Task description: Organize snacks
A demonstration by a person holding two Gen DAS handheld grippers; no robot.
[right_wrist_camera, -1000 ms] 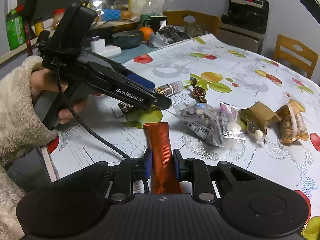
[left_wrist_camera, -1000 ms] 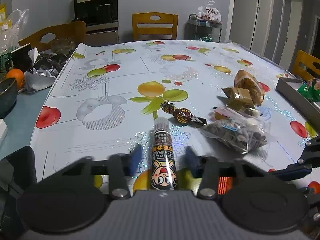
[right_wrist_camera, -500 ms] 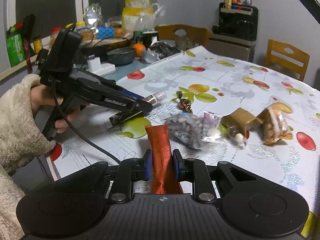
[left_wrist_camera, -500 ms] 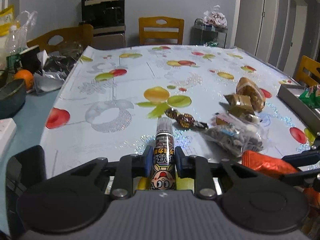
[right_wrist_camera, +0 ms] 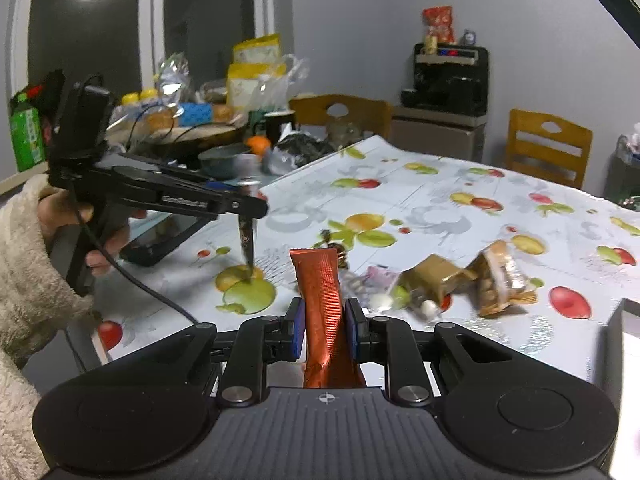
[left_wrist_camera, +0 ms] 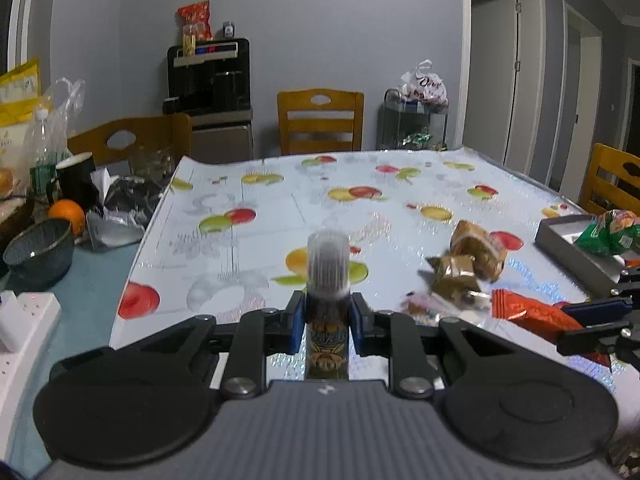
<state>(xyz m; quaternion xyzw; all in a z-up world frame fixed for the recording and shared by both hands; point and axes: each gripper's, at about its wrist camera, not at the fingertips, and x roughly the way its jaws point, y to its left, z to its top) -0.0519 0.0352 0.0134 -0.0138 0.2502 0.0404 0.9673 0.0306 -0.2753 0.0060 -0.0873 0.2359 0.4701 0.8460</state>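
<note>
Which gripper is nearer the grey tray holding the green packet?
Right. The right gripper, with the orange packet, is just short of the grey tray; the left gripper is farther away.

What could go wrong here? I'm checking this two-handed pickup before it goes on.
The tube hangs from the left gripper with its tip near the table; it may swing or slip. The right gripper pinches the orange packet near one end, so it could sag and brush the loose snacks.

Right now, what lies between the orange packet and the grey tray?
In the left wrist view, only bare tablecloth separates the orange packet from the grey tray.
</note>
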